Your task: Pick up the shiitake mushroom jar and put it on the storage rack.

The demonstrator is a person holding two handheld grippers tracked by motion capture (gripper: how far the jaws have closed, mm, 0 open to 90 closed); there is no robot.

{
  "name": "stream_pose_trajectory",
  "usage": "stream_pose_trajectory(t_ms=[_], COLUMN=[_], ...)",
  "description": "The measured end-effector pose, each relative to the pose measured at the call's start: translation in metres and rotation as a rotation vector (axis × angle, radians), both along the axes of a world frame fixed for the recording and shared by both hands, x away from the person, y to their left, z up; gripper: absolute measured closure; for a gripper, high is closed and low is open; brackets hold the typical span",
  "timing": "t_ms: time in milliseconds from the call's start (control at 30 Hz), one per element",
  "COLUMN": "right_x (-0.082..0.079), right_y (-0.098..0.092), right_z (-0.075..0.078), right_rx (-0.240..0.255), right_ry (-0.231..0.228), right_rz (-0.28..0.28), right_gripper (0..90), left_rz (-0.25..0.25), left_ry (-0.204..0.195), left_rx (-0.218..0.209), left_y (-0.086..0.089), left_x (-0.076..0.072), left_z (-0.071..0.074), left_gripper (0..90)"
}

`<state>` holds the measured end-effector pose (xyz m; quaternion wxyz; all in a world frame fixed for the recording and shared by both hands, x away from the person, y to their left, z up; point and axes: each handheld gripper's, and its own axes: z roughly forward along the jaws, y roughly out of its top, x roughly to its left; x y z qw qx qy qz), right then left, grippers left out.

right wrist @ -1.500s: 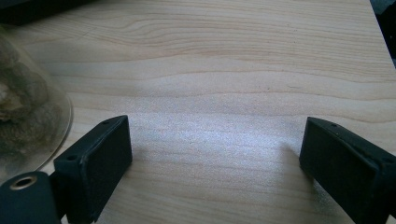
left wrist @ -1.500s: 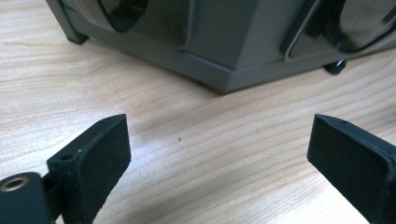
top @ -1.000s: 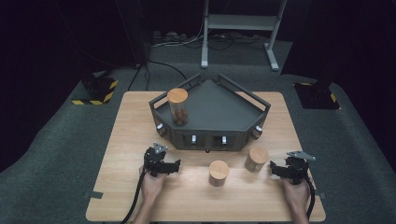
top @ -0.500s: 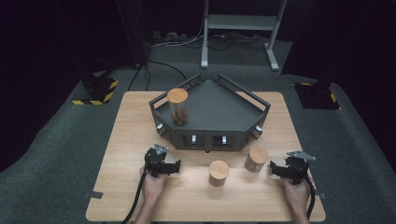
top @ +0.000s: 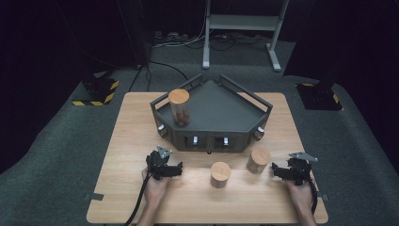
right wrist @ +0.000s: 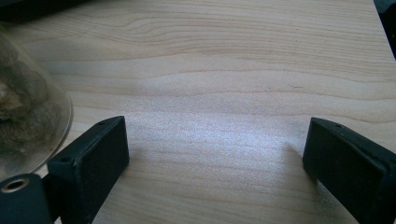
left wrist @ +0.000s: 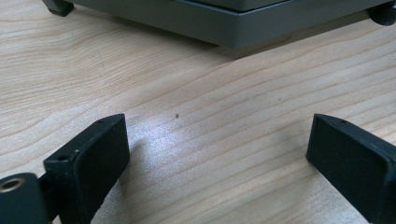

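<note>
1. Both tongs rest low on the wooden tabletop (top: pixel 141 122), spread wide with nothing between their jaws. The left tongs (top: pixel 175 170) point toward the middle jar, and the right tongs (top: pixel 276 172), whose jaws have just been opening, point toward the right-hand jar.
2. Two wooden-lidded jars stand free on the tabletop: the middle jar (top: pixel 220 174) between the hands, and the right-hand jar (top: pixel 258 160) just beside the right tongs. Its glass wall (right wrist: pixel 28 116) bulges in at the edge of the right gripper view, outside the jaws.
3. A third jar (top: pixel 179 107) stands upright inside the dark angular tray (top: pixel 216 136), at its left side. I'd guess the loose jars are meant to join it.
4. The tray's raised rim and front wall stand between the loose jars and the tray floor, so a jar would need lifting over.
5. Beyond the tabletop sit a metal stand (top: pixel 244 28), floor cables and hazard-striped blocks (top: pixel 96 92), well clear.
</note>
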<state>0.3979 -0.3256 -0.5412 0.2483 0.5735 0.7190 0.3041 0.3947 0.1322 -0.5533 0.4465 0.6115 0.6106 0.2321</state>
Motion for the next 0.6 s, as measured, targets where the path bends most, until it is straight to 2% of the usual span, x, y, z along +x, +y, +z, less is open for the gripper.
stream_pose_trajectory(t_ms=[100, 300, 400, 600], right_x=[0.0, -0.003, -0.009, -0.02], right_y=[-0.001, -0.005, -0.006, -0.002], right_z=[0.0, 0.005, 0.011, 0.015], right_rx=[0.0, 0.024, 0.026, 0.016], right_ry=[0.0, 0.001, -0.009, -0.002], right_rz=[0.01, -0.008, 0.013, 0.056], right_gripper=[6.1, 7.2, 7.2, 7.3], left_rz=[0.0, 0.0, 0.0, 0.0], left_ry=[0.0, 0.0, 0.001, 0.0], left_rx=[0.0, 0.0, 0.0, 0.001], left_y=[0.0, 0.0, 0.0, 0.0], left_x=[0.0, 0.0, 0.0, 0.0], left_z=[0.0, 0.0, 0.0, 0.0], left_gripper=[5.5, 5.5, 5.5, 5.5])
